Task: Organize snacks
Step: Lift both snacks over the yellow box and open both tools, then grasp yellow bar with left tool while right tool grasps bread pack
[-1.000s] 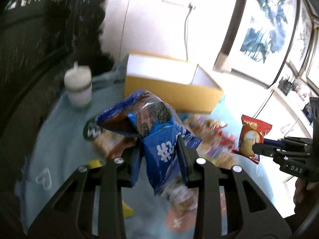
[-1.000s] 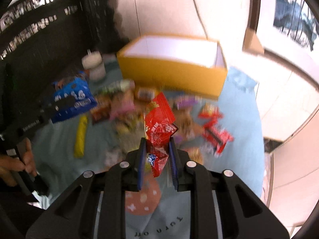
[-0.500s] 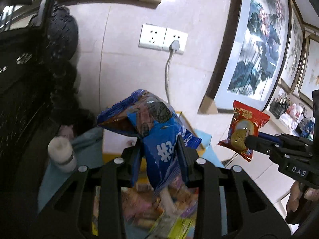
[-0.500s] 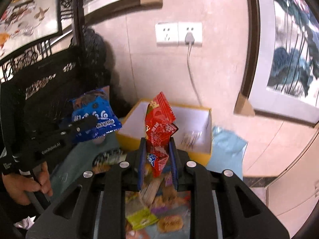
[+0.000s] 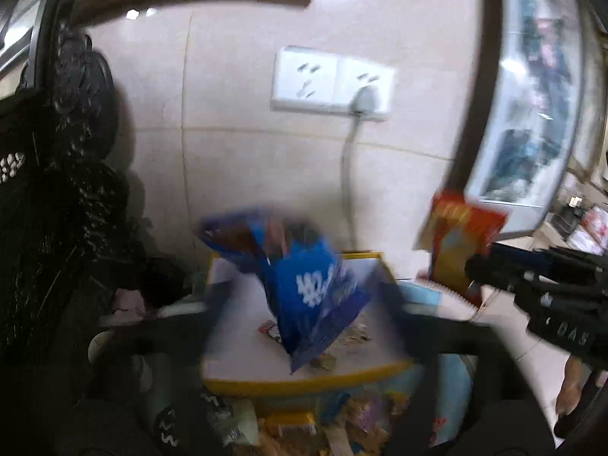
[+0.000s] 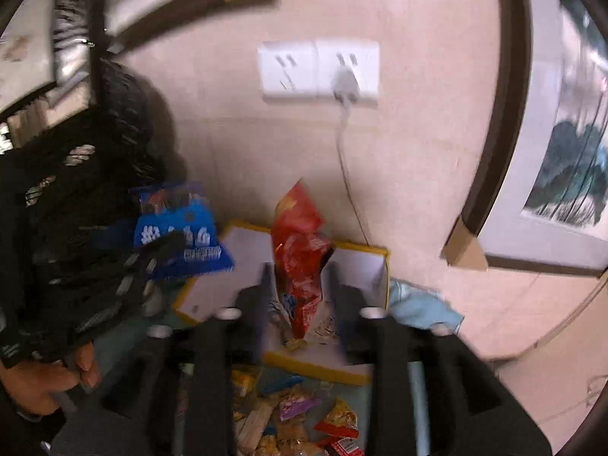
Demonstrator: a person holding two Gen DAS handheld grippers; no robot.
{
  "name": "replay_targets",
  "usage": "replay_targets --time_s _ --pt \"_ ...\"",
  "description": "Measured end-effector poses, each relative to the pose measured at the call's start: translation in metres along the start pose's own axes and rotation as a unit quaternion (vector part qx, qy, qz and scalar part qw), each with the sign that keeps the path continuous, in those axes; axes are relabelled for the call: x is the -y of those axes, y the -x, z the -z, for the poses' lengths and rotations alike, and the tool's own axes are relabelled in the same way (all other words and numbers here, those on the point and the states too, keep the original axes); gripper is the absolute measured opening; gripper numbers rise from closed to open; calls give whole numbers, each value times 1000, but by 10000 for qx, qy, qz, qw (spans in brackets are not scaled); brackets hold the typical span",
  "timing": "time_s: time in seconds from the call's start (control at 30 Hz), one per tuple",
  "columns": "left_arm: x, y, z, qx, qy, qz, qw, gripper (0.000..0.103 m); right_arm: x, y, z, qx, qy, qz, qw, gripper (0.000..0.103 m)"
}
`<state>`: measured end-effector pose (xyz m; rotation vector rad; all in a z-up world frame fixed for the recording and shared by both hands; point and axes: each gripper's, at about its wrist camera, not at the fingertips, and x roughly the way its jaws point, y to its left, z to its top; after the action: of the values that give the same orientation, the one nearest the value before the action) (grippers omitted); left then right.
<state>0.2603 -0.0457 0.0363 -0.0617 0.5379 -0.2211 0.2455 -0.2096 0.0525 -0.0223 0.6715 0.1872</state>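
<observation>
Left wrist view: the left hand-held gripper (image 5: 304, 326) has just been opening, and its blurred jaws now stand spread well clear of the blue snack bag (image 5: 307, 288), which hangs loose between them over the yellow box (image 5: 304, 380). The bag looks released and about to land inside. A few small wrappers already lie on the box's white floor. Nearer the camera, a heap of loose snacks (image 5: 304, 429) waits on the tabletop, so most of the sorting is left. At far right the other hand-held gripper carries a red packet.

Right wrist view: the right hand-held gripper (image 6: 298, 296) has just been opening too; its jaws are parted on either side of the red snack packet (image 6: 300, 254), which stands between them above the box's near edge. The pads no longer seem to press it, so it is probably dropping in. More snacks lie scattered below.
</observation>
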Motion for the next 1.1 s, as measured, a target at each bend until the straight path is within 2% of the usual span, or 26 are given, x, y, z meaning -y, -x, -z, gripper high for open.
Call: replay_targets --time_s 0.03,0.13,0.23,0.3,0.47,0.53,0.67,0.8,0.93,1.1 --pt "-5 -7 0 -42 -2 -182 9998 94 4 -7 1 -57 -39 88 9999 54" --pt "-20 -11 8 -169 33 -270 9995 94 10 -15 16 -167 -60 183 9997 54" --pt "-35 -6 35 -264 61 -512 9983 94 13 -22 49 -415 -148 131 9989 54" --pt "-46 0 61 -416 283 -576 9971 94 13 -25 76 -611 -222 53 9979 54" --pt "-64 25 148 -846 631 -719 9918 94 4 -29 185 -1427 -305 -72 9893 57" --pt "-66 33 188 -1150 505 -720 9895 94 -4 -30 228 -1798 -265 -163 9832 57" --pt "-67 51 250 -1605 61 -694 9846 94 -14 -24 289 -2192 -36 -104 9756 57" --pt "-83 67 287 -1836 249 -683 9803 94 -11 -23 309 -2346 -105 -32 9720 57" --pt "-92 76 302 -1866 335 -782 9787 94 -15 -24 312 -2290 7 -9 9734 58" --pt "-90 60 314 -1905 76 -944 9771 94 -23 -41 309 -2171 286 219 9755 72"
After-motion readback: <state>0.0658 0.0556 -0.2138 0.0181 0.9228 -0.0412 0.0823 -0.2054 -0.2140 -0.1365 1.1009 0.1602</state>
